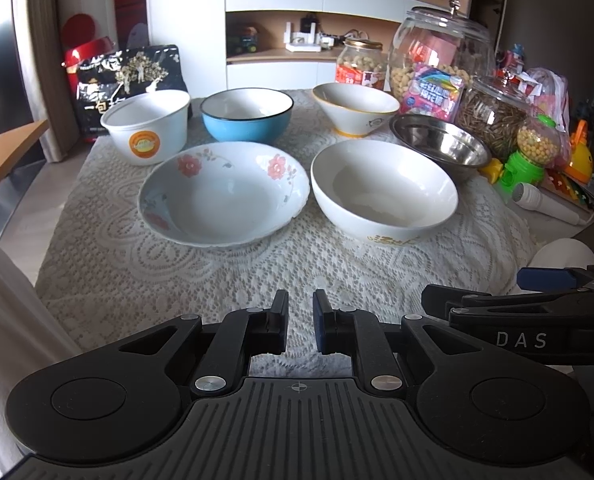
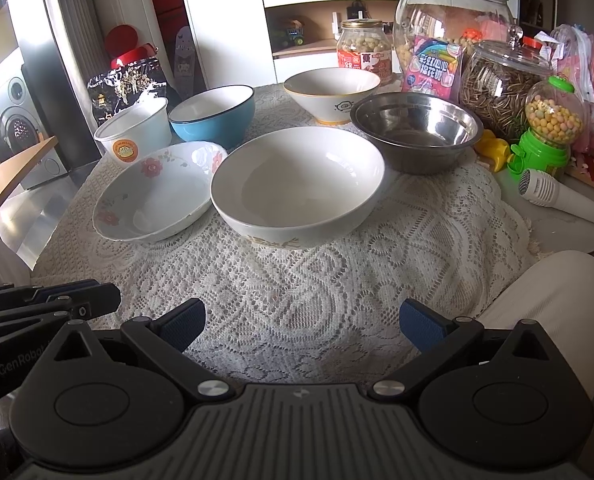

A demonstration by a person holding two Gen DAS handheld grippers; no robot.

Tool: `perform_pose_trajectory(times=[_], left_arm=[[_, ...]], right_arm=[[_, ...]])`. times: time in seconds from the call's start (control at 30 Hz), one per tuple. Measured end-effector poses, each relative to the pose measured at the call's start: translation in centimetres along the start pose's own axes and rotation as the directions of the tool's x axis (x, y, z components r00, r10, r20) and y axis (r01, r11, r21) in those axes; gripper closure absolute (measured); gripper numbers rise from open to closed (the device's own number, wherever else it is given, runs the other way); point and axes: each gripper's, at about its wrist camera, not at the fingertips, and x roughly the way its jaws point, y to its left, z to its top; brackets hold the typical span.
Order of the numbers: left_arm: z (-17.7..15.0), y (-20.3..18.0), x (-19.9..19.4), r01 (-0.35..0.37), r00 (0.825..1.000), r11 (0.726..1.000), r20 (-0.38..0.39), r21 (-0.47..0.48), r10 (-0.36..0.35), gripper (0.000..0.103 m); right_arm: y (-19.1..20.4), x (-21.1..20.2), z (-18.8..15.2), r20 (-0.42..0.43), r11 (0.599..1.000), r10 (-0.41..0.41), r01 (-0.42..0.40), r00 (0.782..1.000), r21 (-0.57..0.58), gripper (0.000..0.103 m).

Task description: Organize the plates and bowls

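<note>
Several bowls stand on a lace-covered table. Front row: a flowered shallow bowl (image 1: 224,191) (image 2: 153,192) and a white bowl with gold print (image 1: 384,190) (image 2: 297,184). Back row: a white paper cup bowl (image 1: 147,126) (image 2: 133,130), a blue bowl (image 1: 247,114) (image 2: 213,114), a cone-shaped white bowl with yellow rim (image 1: 355,108) (image 2: 331,90) and a steel bowl (image 1: 441,144) (image 2: 415,130). My left gripper (image 1: 300,320) hovers near the table's front edge, jaws nearly closed and empty. My right gripper (image 2: 303,320) is open and empty beside it.
Glass jars of snacks (image 1: 443,48) (image 2: 501,80), a candy dispenser (image 1: 531,156), a white toy microphone (image 2: 565,198) and bags crowd the right side. A black bag (image 1: 131,80) stands back left. A wooden tabletop edge (image 1: 5,156) lies left. Shelving is behind.
</note>
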Motion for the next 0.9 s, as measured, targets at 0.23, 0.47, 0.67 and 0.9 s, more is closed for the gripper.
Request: perform_pose_trajectory(times=[0.23, 0.47, 0.67, 0.9], left_arm=[[0.2, 0.2, 0.5, 0.001, 1.0, 1.0, -0.015, -0.009, -0.001, 0.087], [2.4, 1.7, 1.3, 0.089, 0.996, 0.995, 0.036, -0.049, -0.088, 0.087], [9.0, 4.1, 5.4, 0.332, 0.943, 0.94, -0.007, -0.082, -0.333, 0.086], [17.1, 2.4, 11.3, 0.372, 0.926, 0.928, -0.064, 0.007, -0.371, 0.085]], right_arm=[[-0.1, 0.4, 0.2, 0.001, 1.0, 0.012, -0.012, 1.0, -0.004, 0.0], [-1.3, 1.0, 1.9, 0.08, 0.999, 0.042, -0.042, 0.996, -0.006, 0.0], [-5.4, 3.9, 5.6, 0.081, 0.982, 0.071, -0.084, 0.994, 0.17, 0.0], [-8.9, 9.6, 8.0, -0.048, 0.902, 0.267, -0.232, 0.962, 0.365, 0.0]])
